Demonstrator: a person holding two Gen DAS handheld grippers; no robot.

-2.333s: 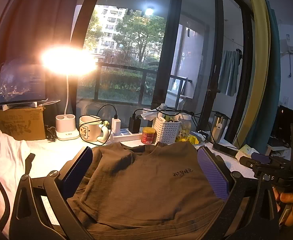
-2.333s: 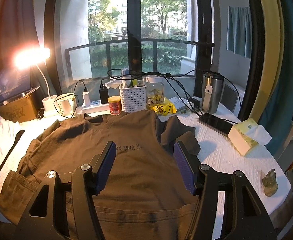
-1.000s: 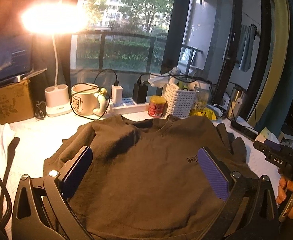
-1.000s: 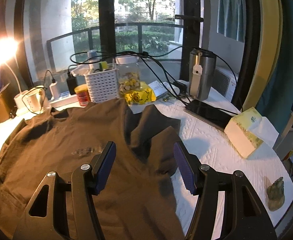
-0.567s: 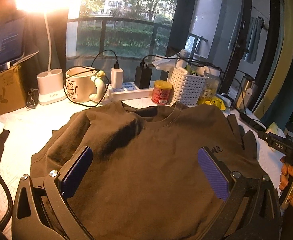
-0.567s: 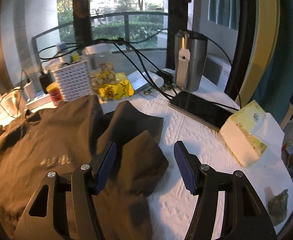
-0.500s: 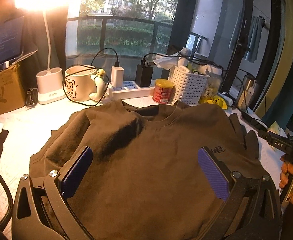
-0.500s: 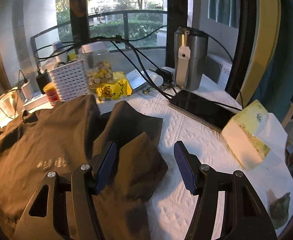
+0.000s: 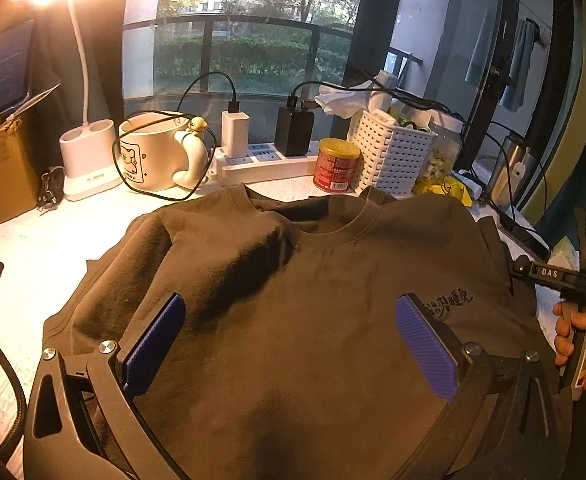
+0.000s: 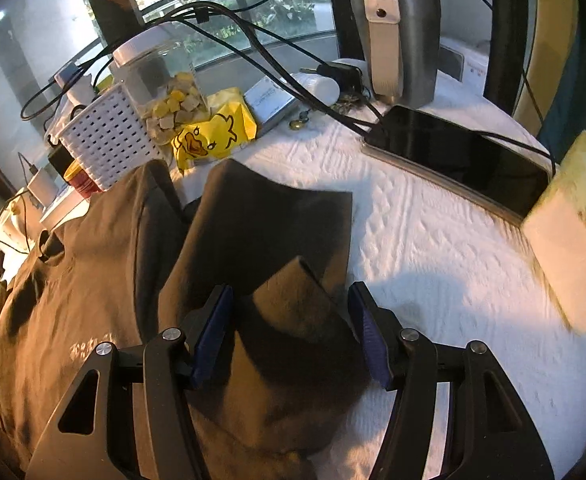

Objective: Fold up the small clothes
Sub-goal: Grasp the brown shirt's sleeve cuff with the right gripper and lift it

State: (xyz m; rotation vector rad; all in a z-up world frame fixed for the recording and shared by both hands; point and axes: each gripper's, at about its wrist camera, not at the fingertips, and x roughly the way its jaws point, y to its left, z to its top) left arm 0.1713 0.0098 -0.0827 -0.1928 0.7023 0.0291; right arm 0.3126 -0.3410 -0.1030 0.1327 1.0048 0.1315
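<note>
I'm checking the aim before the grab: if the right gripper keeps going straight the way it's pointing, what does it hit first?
Most likely the folded-up sleeve of the brown shirt; it lies between the open right gripper, though how far off is unclear.

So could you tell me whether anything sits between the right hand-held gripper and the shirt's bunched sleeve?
Nothing visible does: the right hand-held gripper hangs open directly over the sleeve of the brown T-shirt, with only cloth showing between its pads.
</note>
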